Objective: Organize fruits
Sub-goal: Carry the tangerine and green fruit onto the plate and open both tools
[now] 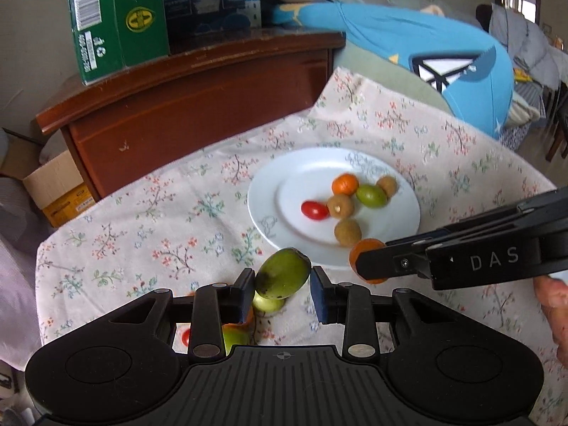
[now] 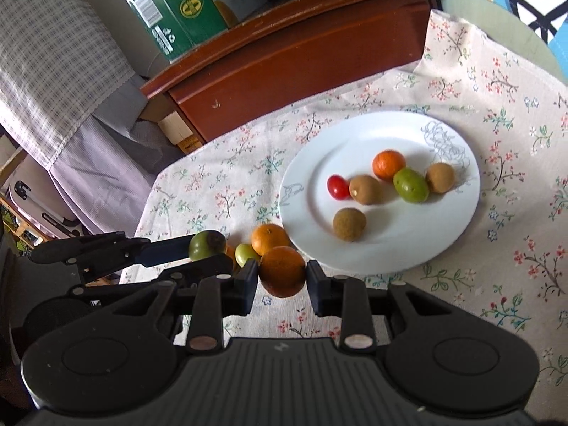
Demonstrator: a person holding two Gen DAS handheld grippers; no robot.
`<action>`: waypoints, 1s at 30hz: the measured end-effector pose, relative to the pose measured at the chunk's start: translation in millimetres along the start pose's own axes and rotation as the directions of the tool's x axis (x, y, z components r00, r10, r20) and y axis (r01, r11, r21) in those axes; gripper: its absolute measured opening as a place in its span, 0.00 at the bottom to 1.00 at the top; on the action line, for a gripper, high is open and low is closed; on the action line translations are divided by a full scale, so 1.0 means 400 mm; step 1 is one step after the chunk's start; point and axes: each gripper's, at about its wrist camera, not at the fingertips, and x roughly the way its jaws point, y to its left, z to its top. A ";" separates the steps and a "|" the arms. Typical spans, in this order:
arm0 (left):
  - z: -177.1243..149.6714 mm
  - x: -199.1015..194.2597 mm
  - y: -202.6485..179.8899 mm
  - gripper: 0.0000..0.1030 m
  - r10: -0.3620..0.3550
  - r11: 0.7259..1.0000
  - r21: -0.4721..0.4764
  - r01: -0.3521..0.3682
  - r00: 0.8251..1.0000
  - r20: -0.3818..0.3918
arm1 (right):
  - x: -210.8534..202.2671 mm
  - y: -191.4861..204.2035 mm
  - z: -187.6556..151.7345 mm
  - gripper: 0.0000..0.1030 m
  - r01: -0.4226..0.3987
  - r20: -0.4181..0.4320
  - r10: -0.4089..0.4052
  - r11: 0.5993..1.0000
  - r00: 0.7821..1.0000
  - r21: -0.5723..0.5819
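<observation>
My left gripper (image 1: 282, 280) is shut on a green fruit (image 1: 283, 272), held just above the flowered cloth. My right gripper (image 2: 282, 277) is shut on a small orange (image 2: 282, 270), also lifted off the cloth near the plate's front edge. The white plate (image 2: 383, 248) holds several fruits: a cherry tomato (image 2: 338, 187), an orange (image 2: 388, 164), a green fruit (image 2: 410, 184) and three brown round ones. On the cloth beside the plate lie another orange (image 2: 269, 238) and a small green fruit (image 2: 245, 252). In the left wrist view more fruit shows under the fingers, including a pale green one (image 1: 268, 303).
A dark wooden cabinet (image 1: 198, 106) stands behind the table with a green carton (image 1: 117, 17) on top. A blue cushion (image 1: 443, 60) lies at the back right. A cardboard box (image 1: 56, 188) sits on the floor at left. A hand (image 1: 555, 305) shows at the right edge.
</observation>
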 end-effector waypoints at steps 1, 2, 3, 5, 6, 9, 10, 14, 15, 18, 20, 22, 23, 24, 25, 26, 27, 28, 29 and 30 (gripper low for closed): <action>0.008 -0.004 0.000 0.30 0.000 1.000 -0.005 0.000 1.000 0.009 | -0.007 0.000 0.005 0.29 -0.002 0.009 0.002 1.000 1.000 0.003; 0.016 -0.009 0.000 0.30 0.000 1.000 -0.010 0.001 1.000 0.017 | -0.016 0.002 0.011 0.29 -0.004 0.019 0.004 1.000 1.000 0.005; 0.024 -0.012 -0.002 0.30 -0.002 1.000 -0.014 0.002 1.000 0.025 | -0.024 0.002 0.017 0.29 -0.004 0.029 0.004 1.000 1.000 0.005; 0.041 -0.020 -0.007 0.30 -0.006 1.000 -0.012 0.007 0.999 0.043 | -0.040 0.004 0.033 0.29 -0.002 0.053 0.002 1.000 0.999 0.004; 0.050 -0.023 -0.010 0.30 -0.008 1.000 -0.009 0.008 0.999 0.054 | -0.048 0.003 0.042 0.29 -0.002 0.065 0.001 1.000 0.998 0.008; 0.078 -0.030 -0.011 0.30 -0.025 0.999 -0.018 0.026 0.996 0.082 | -0.075 0.002 0.074 0.29 0.002 0.101 -0.003 1.000 0.995 0.008; 0.085 -0.030 -0.009 0.30 -0.032 0.999 -0.026 0.035 0.996 0.089 | -0.082 0.003 0.084 0.29 0.009 0.112 -0.009 1.000 0.994 -0.002; 0.108 -0.018 0.004 0.30 -0.031 0.998 -0.055 0.037 0.994 0.101 | -0.103 -0.002 0.124 0.29 0.022 0.145 -0.019 1.000 0.989 -0.020; 0.112 -0.013 0.008 0.30 -0.025 0.998 -0.057 0.031 0.995 0.101 | -0.104 -0.004 0.130 0.29 0.024 0.149 -0.020 0.999 0.989 -0.024; 0.125 0.002 0.021 0.30 -0.029 0.995 -0.089 0.038 0.994 0.102 | -0.096 -0.014 0.143 0.29 0.032 0.155 -0.028 0.999 0.988 -0.026; 0.131 0.015 0.027 0.30 -0.038 0.993 -0.106 0.049 0.994 0.106 | -0.082 -0.020 0.148 0.29 0.029 0.152 -0.025 0.999 0.988 -0.025; 0.133 0.030 0.029 0.30 -0.034 0.993 -0.113 0.046 0.994 0.103 | -0.068 -0.024 0.153 0.29 0.035 0.149 -0.029 0.999 0.988 -0.040; 0.134 0.040 0.031 0.30 -0.033 0.992 -0.119 0.045 0.995 0.096 | -0.060 -0.027 0.156 0.29 0.037 0.149 -0.030 0.998 0.988 -0.049; 0.134 0.050 0.031 0.30 -0.035 0.991 -0.123 0.047 0.995 0.091 | -0.052 -0.030 0.159 0.29 0.041 0.149 -0.033 0.998 0.988 -0.052; 0.133 0.058 0.030 0.30 -0.038 0.991 -0.126 0.049 0.996 0.086 | -0.044 -0.035 0.163 0.29 0.044 0.149 -0.036 0.998 0.988 -0.053; 0.131 0.067 0.027 0.30 -0.041 0.991 -0.125 0.051 0.996 0.081 | -0.036 -0.039 0.165 0.29 0.047 0.150 -0.039 0.997 0.988 -0.054; 0.129 0.075 0.024 0.30 -0.043 0.991 -0.121 0.052 0.996 0.078 | -0.027 -0.044 0.168 0.29 0.052 0.150 -0.044 0.997 0.988 -0.053; 0.126 0.083 0.020 0.30 -0.047 0.992 -0.117 0.055 0.996 0.074 | -0.018 -0.049 0.170 0.29 0.055 0.149 -0.047 0.997 0.988 -0.053; 0.122 0.092 0.017 0.30 -0.053 0.991 -0.116 0.061 0.996 0.068 | -0.010 -0.053 0.171 0.29 0.057 0.147 -0.049 0.997 0.988 -0.054; 0.119 0.102 0.015 0.30 -0.057 0.991 -0.117 0.064 0.997 0.058 | -0.001 -0.057 0.172 0.29 0.059 0.144 -0.050 0.997 0.988 -0.054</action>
